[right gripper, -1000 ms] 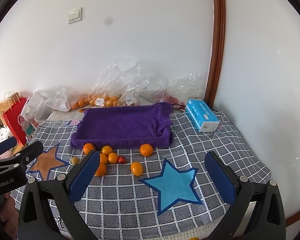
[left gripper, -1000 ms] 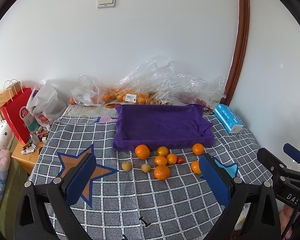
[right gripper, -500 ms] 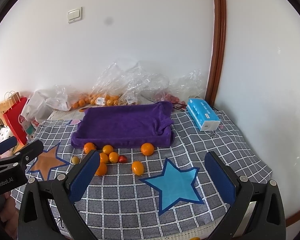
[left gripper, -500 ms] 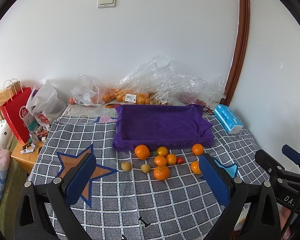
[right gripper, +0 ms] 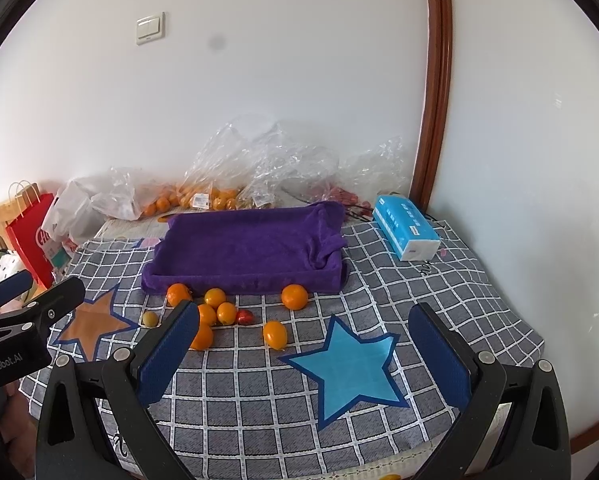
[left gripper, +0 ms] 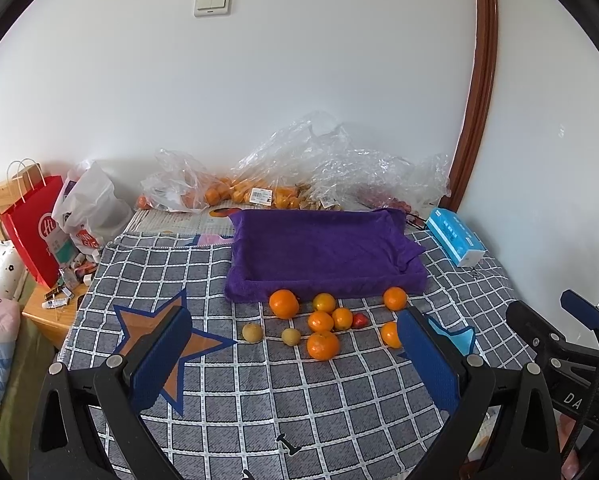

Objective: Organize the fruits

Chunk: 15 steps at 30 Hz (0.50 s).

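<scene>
item: loose fruits (left gripper: 319, 322) – on checked surface (left gripper: 259, 392), just near of empty purple tray (left gripper: 323, 252). my left claw (left gripper: 295, 360) and right claw (right gripper: 303, 356): both spread apart, holding nothing. risk – round fruit rolls off when nudged.

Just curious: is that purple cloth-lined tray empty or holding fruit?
Empty: purple cloth-lined tray shows only bare fabric; the loose oranges lie outside.

Blue tissue pack (right gripper: 407, 227) lying on the checked cloth (left gripper: 339, 400), near the wall. Red paper bag (left gripper: 33, 224) upright off the left edge, white plastic bag (left gripper: 89, 208) just beside it. Light switch (left gripper: 212, 1) high up.
</scene>
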### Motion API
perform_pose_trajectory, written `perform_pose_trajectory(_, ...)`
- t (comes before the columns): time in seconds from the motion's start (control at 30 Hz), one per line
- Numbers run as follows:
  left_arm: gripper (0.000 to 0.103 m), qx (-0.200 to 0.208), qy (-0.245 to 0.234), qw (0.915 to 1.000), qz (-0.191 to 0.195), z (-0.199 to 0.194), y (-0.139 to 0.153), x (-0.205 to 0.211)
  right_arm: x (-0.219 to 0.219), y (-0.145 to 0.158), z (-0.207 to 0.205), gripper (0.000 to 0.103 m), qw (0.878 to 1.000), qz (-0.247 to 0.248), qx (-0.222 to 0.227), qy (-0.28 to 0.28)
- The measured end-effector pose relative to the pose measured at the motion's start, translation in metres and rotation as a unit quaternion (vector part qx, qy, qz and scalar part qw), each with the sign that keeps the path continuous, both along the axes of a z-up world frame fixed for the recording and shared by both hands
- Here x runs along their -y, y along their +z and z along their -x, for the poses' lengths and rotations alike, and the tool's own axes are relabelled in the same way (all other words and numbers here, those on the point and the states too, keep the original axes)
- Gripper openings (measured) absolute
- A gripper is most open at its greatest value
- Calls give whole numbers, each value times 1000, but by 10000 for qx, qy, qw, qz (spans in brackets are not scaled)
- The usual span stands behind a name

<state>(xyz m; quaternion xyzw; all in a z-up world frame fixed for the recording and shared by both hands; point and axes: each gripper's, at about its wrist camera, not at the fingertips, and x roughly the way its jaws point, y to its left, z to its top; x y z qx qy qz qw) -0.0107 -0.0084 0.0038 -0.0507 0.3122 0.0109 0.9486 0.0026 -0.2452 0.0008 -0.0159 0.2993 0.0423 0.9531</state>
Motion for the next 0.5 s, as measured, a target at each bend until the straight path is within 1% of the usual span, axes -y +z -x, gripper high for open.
perform_pose_trajectory(0.23,103,43,26,10000,-24,-2,-2,-1,0,-4,-3,103,10000,-50,-14,46)
perform_pose_trajectory(0.37,103,-39,42,10000,-51,-10,-12,-4,-2,-12,-9,103,10000,-61,17,52)
perform_pose_trajectory(0.5,103,-139,90,9999,-49,-23,-28,-12,-4,-24,-23,103,10000,-6,-21,56)
